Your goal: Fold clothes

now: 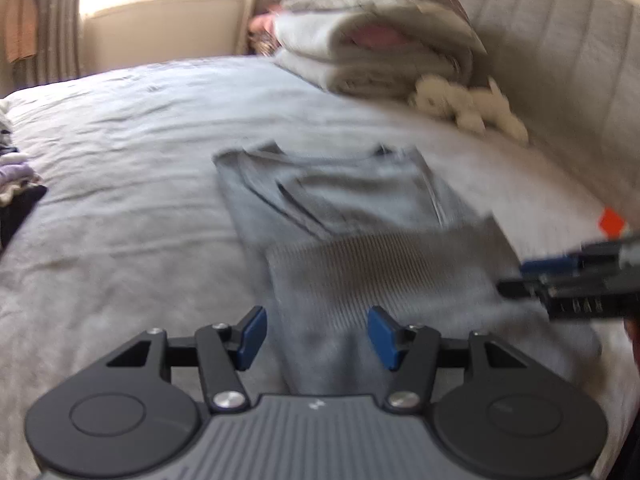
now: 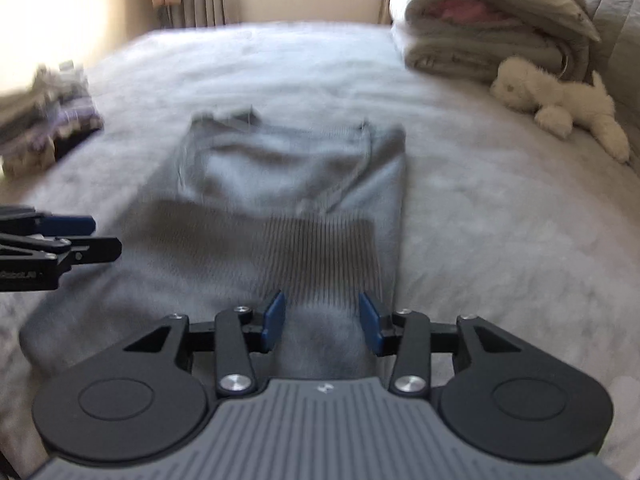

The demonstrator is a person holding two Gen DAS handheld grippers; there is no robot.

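Observation:
A grey sweater lies flat on the bed, sleeves folded in across its body, ribbed hem folded up over the middle. In the right wrist view the same sweater stretches away from me. My left gripper hovers open over the sweater's near part, nothing between its blue pads. My right gripper is open too, over the near right part by the ribbed band. Each gripper shows at the edge of the other's view: the right one, the left one.
The bed has a pale grey cover. A folded duvet stack and a white plush toy lie at the far right by the padded headboard. A pile of folded clothes sits at the left edge.

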